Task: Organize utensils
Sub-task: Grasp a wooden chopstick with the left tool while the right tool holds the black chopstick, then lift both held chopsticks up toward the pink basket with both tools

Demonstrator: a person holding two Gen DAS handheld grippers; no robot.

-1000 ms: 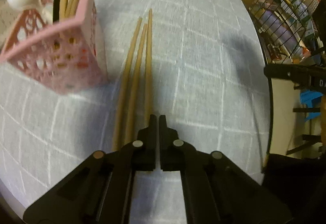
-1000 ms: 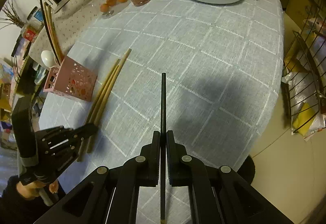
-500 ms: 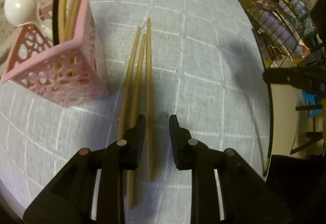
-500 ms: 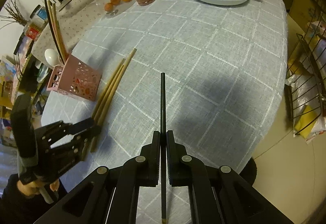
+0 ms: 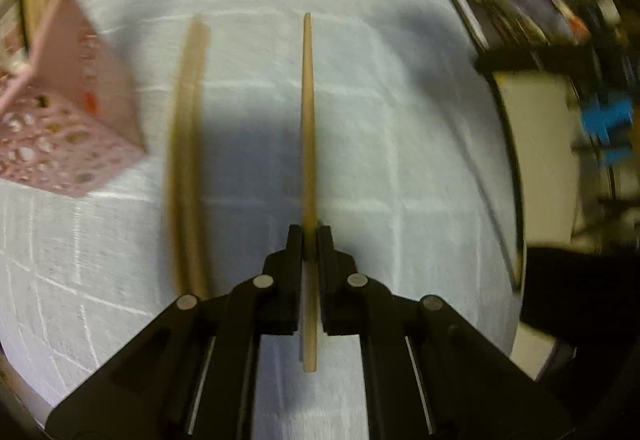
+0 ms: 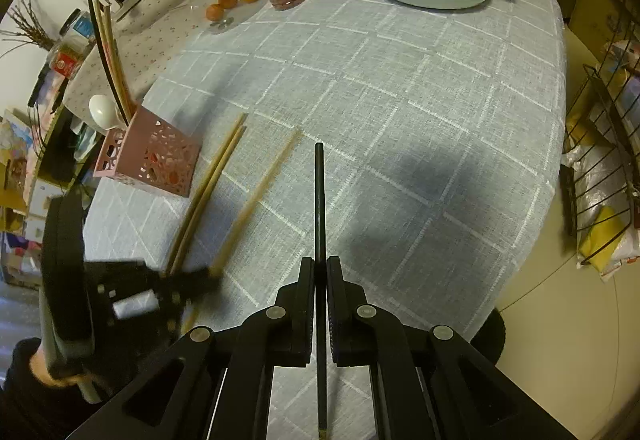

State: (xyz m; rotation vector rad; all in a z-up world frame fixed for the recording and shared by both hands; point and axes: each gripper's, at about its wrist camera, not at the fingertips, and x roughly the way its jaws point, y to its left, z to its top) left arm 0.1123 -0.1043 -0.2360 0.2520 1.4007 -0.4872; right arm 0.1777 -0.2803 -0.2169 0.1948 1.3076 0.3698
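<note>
The left gripper (image 5: 310,236) has its jaws closing on a single wooden chopstick (image 5: 307,111), and the pads already pinch it near its thick end, with a short tail poking back between the finger arms. The stick runs straight out toward twelve o'clock in the left wrist view. The right gripper (image 6: 319,268) is clamped tight on a black chopstick (image 6: 319,199), which also points toward twelve o'clock, its rear end reaching back under the finger arms.

Outward from the left fingers, two more wooden chopsticks (image 5: 187,159) lie side by side on the grey checked tablecloth (image 5: 400,119), at about ten o'clock of the held one. Beyond them, at nine to ten o'clock, stands the pink perforated utensil holder (image 5: 68,143), with chopsticks and a white spoon already upright in it.

Judging from this, the main risk is leverage: each stick is gripped near one end, so a quick swing could let it pivot or slip in the pads. A long tip could also catch the holder's rim and tip this light holder, or sweep the loose pair off the cloth.
</note>
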